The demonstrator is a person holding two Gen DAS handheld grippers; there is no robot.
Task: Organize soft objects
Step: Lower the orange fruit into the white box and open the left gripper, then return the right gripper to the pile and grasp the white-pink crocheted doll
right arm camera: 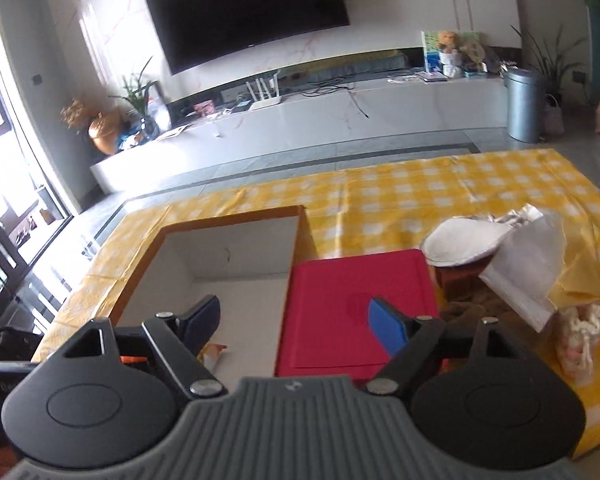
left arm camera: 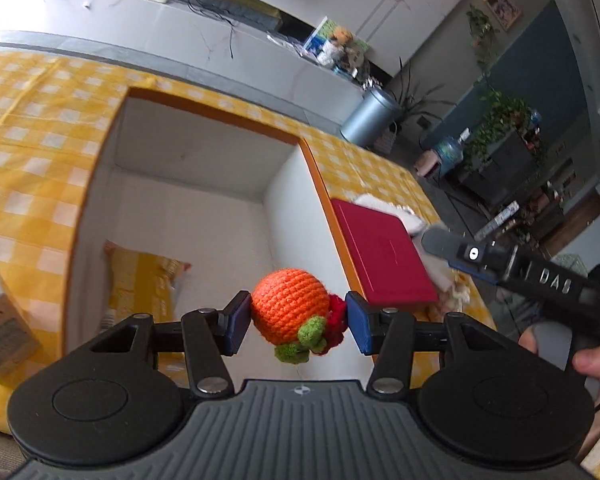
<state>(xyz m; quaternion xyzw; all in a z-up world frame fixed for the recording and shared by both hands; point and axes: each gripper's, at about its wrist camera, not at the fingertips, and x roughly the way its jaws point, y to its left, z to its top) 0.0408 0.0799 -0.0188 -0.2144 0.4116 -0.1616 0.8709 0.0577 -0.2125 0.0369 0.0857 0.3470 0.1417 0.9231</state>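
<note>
My left gripper is shut on an orange crocheted ball with green leaves and a red bit. It hangs over the open white box with an orange rim. A yellow packet lies on the box floor. My right gripper is open, with nothing between its blue pads. It hovers over the seam between the white box and a flat red box beside it. One of the right gripper's fingers shows past the red box in the left wrist view.
A yellow checked cloth covers the table. Right of the red box lie a white round pad, a white paper bag and a cream knitted toy. A carton stands left of the white box. A hand grips the right tool.
</note>
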